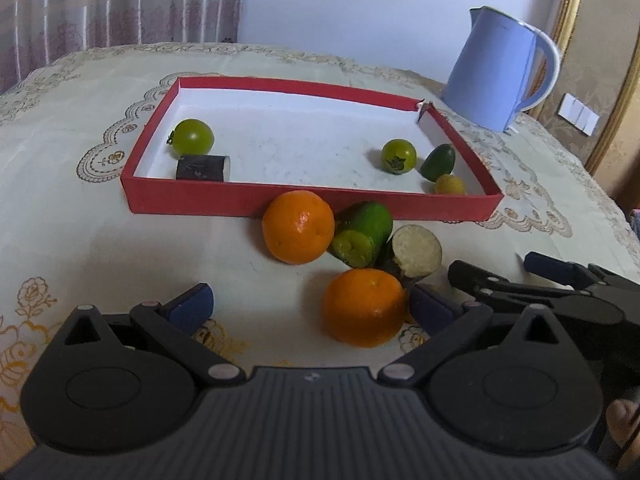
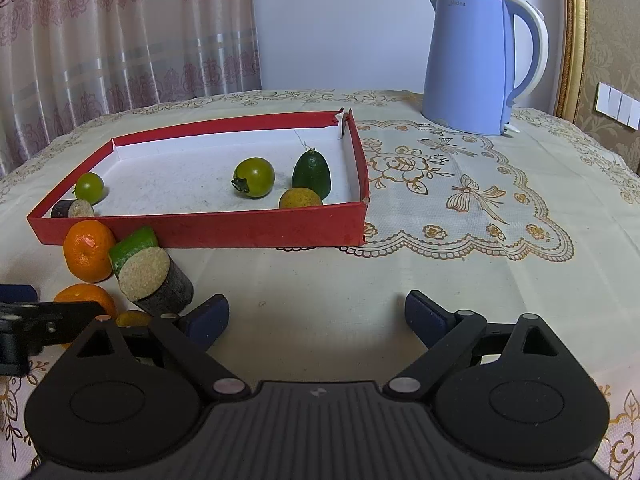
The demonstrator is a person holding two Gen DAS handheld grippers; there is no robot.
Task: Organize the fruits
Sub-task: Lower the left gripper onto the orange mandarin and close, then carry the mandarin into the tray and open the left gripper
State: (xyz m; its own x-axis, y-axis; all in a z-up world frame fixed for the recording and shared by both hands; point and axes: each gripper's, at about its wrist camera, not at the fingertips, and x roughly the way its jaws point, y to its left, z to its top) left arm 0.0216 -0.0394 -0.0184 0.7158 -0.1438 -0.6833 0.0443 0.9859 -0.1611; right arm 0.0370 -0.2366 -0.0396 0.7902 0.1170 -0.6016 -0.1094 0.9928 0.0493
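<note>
A red tray (image 1: 256, 202) with a white floor holds two green tomatoes (image 1: 191, 138) (image 1: 398, 155), a dark cut piece (image 1: 203, 167), a dark green avocado (image 1: 438, 162) and a small yellow fruit (image 1: 450, 185). In front of it lie an orange (image 1: 298, 227), a green cut piece (image 1: 362, 234) and a dark piece with a pale face (image 1: 416, 250). My left gripper (image 1: 313, 307) is open, and a nearer orange (image 1: 363, 306) lies between its fingers, close to the right one. My right gripper (image 2: 318, 317) is open over bare cloth, right of the loose fruit (image 2: 156, 280).
A blue kettle (image 2: 476, 60) stands at the back right of the table. The embroidered tablecloth (image 2: 460, 200) covers the whole top. A curtain (image 2: 120, 40) hangs behind on the left. The tray's (image 2: 200, 228) far right corner is torn.
</note>
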